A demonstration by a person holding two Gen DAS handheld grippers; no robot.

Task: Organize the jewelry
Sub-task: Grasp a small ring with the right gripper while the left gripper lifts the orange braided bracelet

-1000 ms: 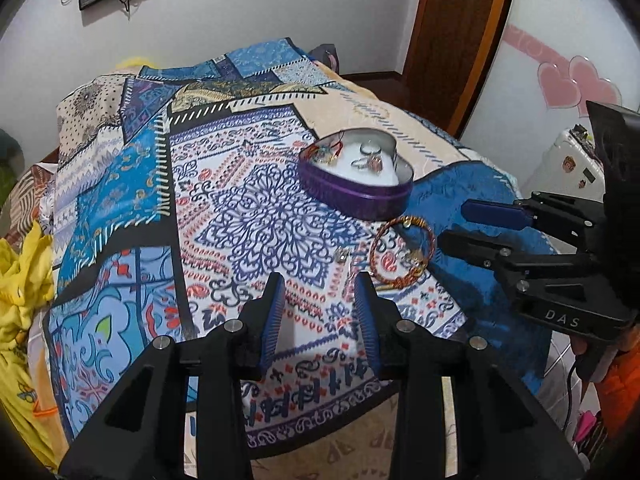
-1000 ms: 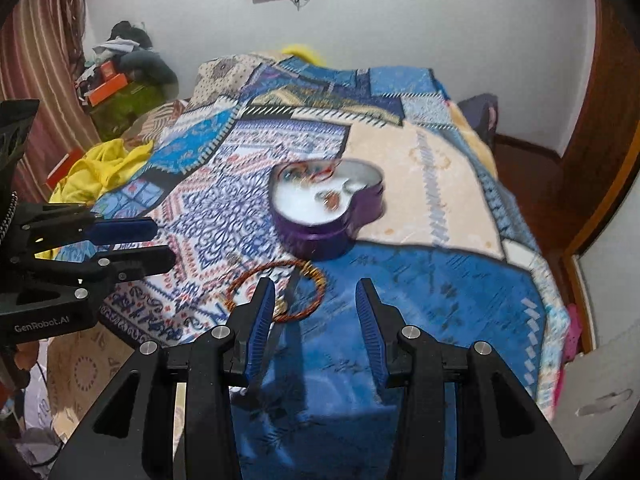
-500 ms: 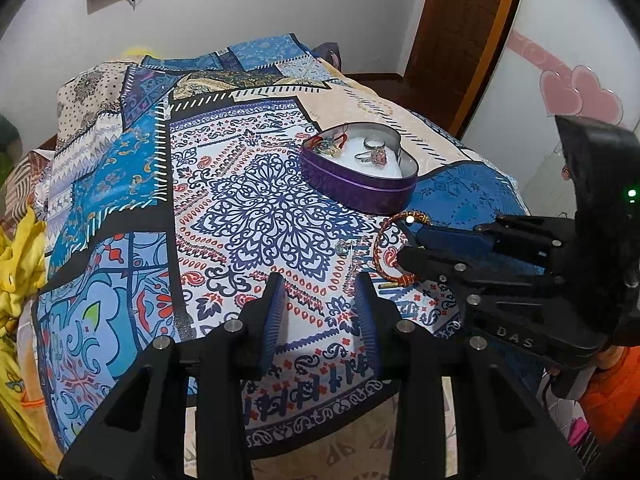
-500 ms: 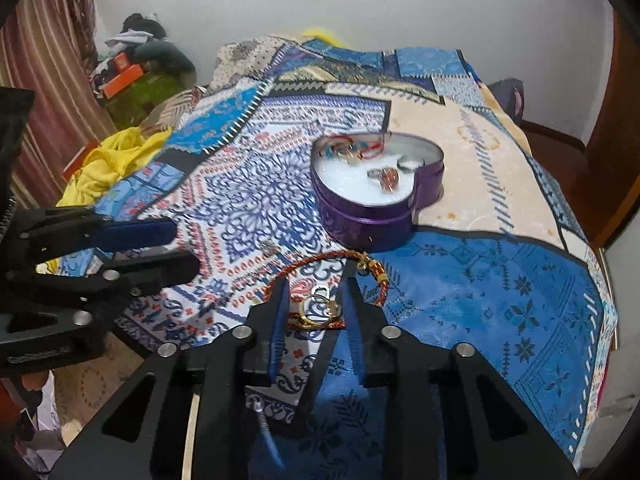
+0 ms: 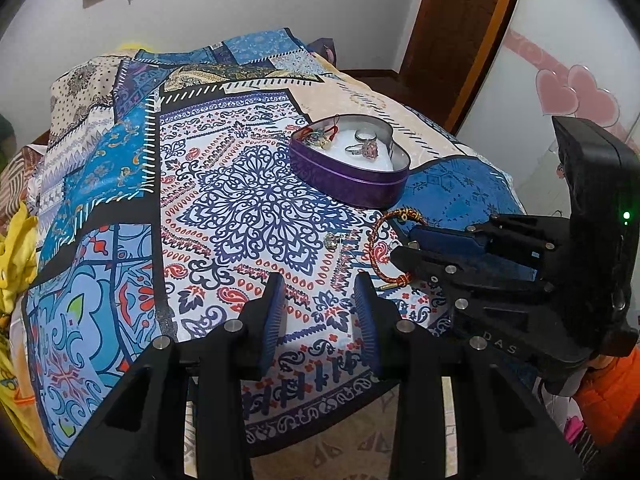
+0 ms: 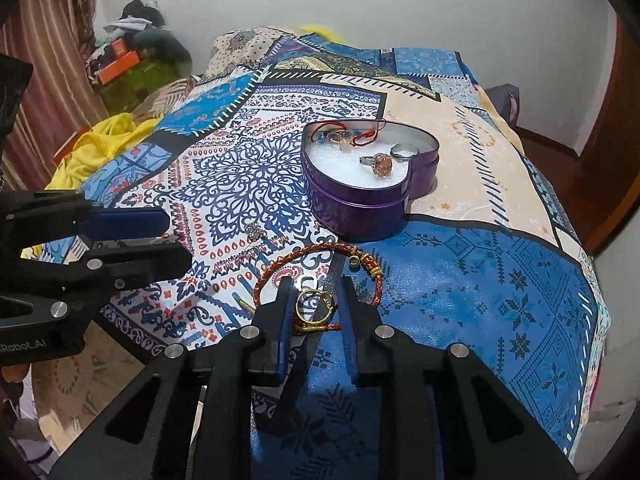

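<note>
A red-and-gold cord bracelet (image 6: 320, 250) lies on the patterned bedspread in front of a purple heart-shaped tin (image 6: 360, 208). The tin holds rings (image 6: 380, 164) and a red string piece (image 6: 344, 136) on white padding. My right gripper (image 6: 314, 296) is low over the bracelet's near side, its jaws narrowed around a gold ring (image 6: 314, 306) there; I cannot tell if they grip it. My left gripper (image 5: 320, 292) is open and empty above the bedspread. A small silver charm (image 5: 332, 240) lies left of the bracelet (image 5: 376, 248). The tin (image 5: 352, 184) also shows in the left wrist view.
The bed's near edge drops off just below both grippers. A yellow cloth (image 6: 100, 140) and clutter lie at the left of the bed. A wooden door (image 5: 460, 40) and a white cabinet with pink hearts (image 5: 568, 92) stand to the right.
My right gripper has moved forward and down onto the bracelet's near side and its jaws have narrowed around the gold ring. The left gripper has stayed open and nearly still.
</note>
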